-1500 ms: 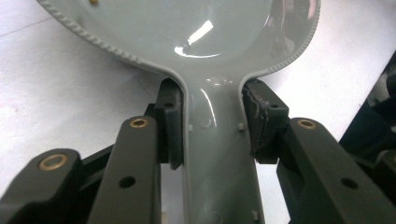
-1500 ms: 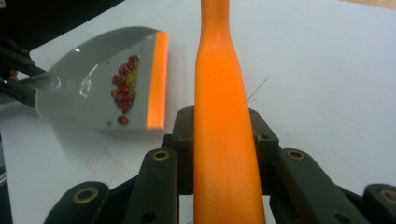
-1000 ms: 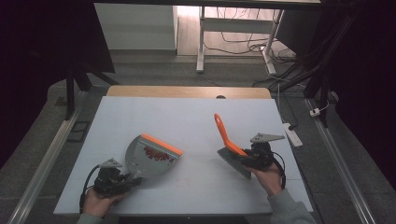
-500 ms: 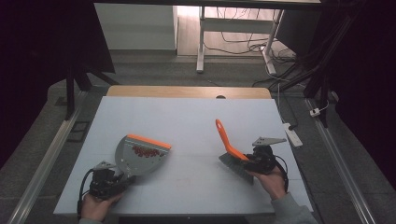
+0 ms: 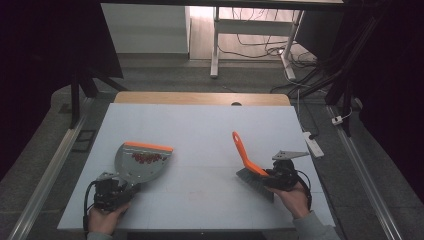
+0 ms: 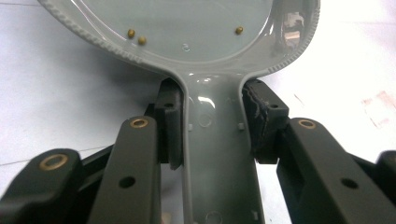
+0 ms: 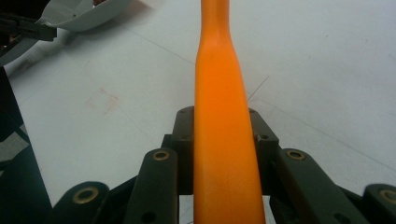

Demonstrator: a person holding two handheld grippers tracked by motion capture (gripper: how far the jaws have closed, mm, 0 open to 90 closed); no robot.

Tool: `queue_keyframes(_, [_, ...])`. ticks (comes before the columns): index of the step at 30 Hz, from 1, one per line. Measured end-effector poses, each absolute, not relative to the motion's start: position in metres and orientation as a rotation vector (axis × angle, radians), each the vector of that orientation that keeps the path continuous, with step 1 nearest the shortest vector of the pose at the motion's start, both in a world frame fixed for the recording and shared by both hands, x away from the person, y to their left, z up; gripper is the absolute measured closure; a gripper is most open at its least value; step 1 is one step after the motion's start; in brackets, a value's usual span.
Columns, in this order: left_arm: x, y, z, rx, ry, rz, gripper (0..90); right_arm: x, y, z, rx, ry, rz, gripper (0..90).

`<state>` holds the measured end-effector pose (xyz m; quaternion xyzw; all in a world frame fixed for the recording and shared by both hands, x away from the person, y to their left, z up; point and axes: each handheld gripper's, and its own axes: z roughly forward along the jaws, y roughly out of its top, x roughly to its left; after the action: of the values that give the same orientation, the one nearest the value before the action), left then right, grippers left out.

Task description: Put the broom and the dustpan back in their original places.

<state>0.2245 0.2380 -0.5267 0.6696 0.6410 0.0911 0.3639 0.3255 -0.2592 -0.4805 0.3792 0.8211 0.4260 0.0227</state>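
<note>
A grey dustpan [image 5: 140,162] with an orange front lip lies on the white table [image 5: 200,130] at the left, with small red bits [image 5: 146,158] in its pan. My left gripper [image 5: 116,190] is shut on the dustpan's handle [image 6: 217,154]; both pads [image 6: 170,123] press its sides, and a few tiny beads [image 6: 136,37] lie in the pan. At the right, my right gripper [image 5: 272,177] is shut on the orange handle [image 7: 222,140] of a hand brush [image 5: 250,167]. The brush's dark bristles [image 5: 255,181] rest on the table, its handle pointing up and away.
The dustpan [image 7: 79,14] and the left gripper show at the upper left of the right gripper view. A wooden strip [image 5: 200,98] edges the table's far side. A white power strip [image 5: 312,142] lies off the right edge. Table legs and cables stand beyond on the floor.
The dustpan and left gripper have drawn back toward the near left corner, the pan now lying flatter. The brush and right gripper have shifted slightly nearer and to the right.
</note>
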Motion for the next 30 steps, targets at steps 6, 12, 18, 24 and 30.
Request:
queue_keyframes(6, [0.227,0.240,-0.530,1.705,1.673,0.233,61.4,0.329,-0.262,-0.488,1.233,2.556,1.288,70.8])
queue_keyframes(12, [0.229,0.241,-0.531,1.708,1.684,0.238,61.3,0.339,-0.271,-0.496,1.320,2.558,1.259,70.7])
queue_keyframes(18, [0.230,0.240,-0.532,1.709,1.695,0.234,61.3,0.344,-0.275,-0.500,1.296,2.547,1.199,67.5])
queue_keyframes(24, [0.231,0.240,-0.534,1.727,1.698,0.224,61.2,0.347,-0.278,-0.503,1.300,2.533,1.138,59.1])
queue_keyframes(30, [0.232,0.239,-0.535,1.740,1.700,0.223,61.0,0.351,-0.282,-0.508,1.333,2.517,1.101,52.4])
